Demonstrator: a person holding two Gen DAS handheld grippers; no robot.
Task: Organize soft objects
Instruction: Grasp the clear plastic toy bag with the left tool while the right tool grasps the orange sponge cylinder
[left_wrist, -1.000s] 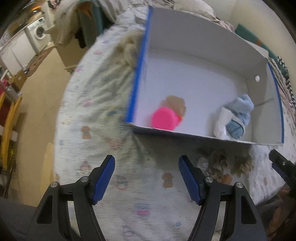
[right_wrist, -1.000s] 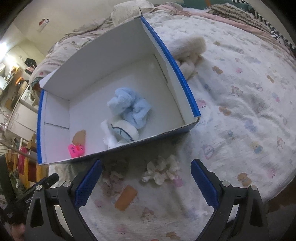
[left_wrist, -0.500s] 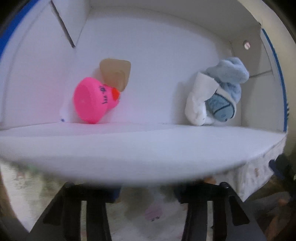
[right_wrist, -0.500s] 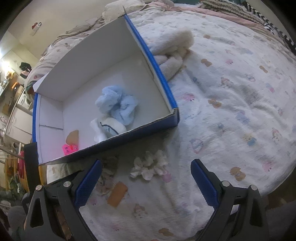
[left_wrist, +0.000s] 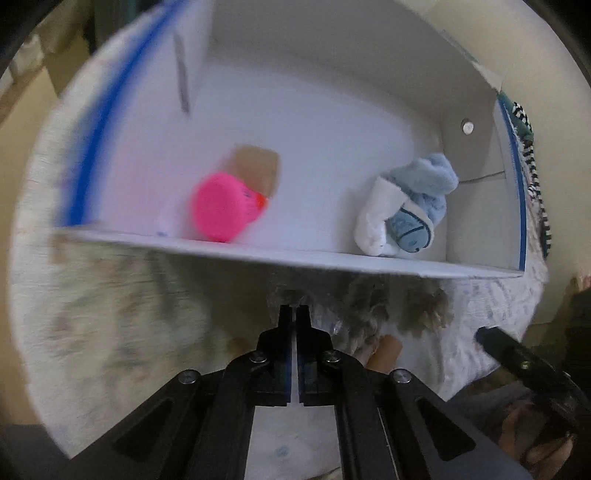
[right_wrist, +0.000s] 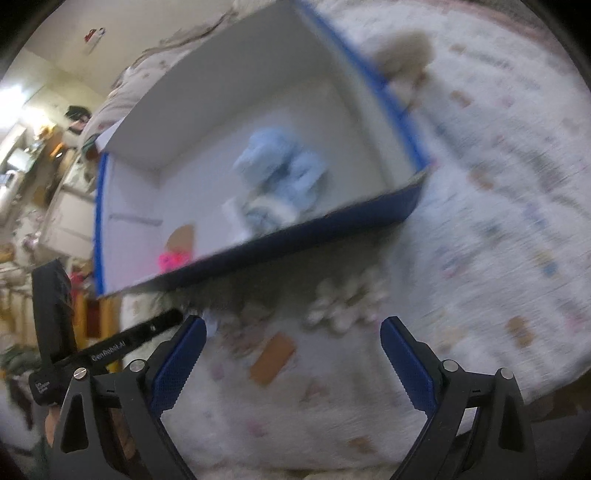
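Partly done — ahead of the left gripper (left_wrist: 294, 314), closed on nothing visible, the box (left_wrist: 332, 258) holds a pink toy (left_wrist: 221, 206) and blue socks (left_wrist: 417, 206); a white scrunchie (right_wrist: 343, 306) lies on the bed (right_wrist: 498, 221) before the wide-open, empty right gripper (right_wrist: 293, 354)

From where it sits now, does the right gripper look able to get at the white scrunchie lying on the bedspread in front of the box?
Probably yes. The right gripper is open, and the white scrunchie lies just ahead of its fingertips on the bedspread, outside the box, with nothing between them.
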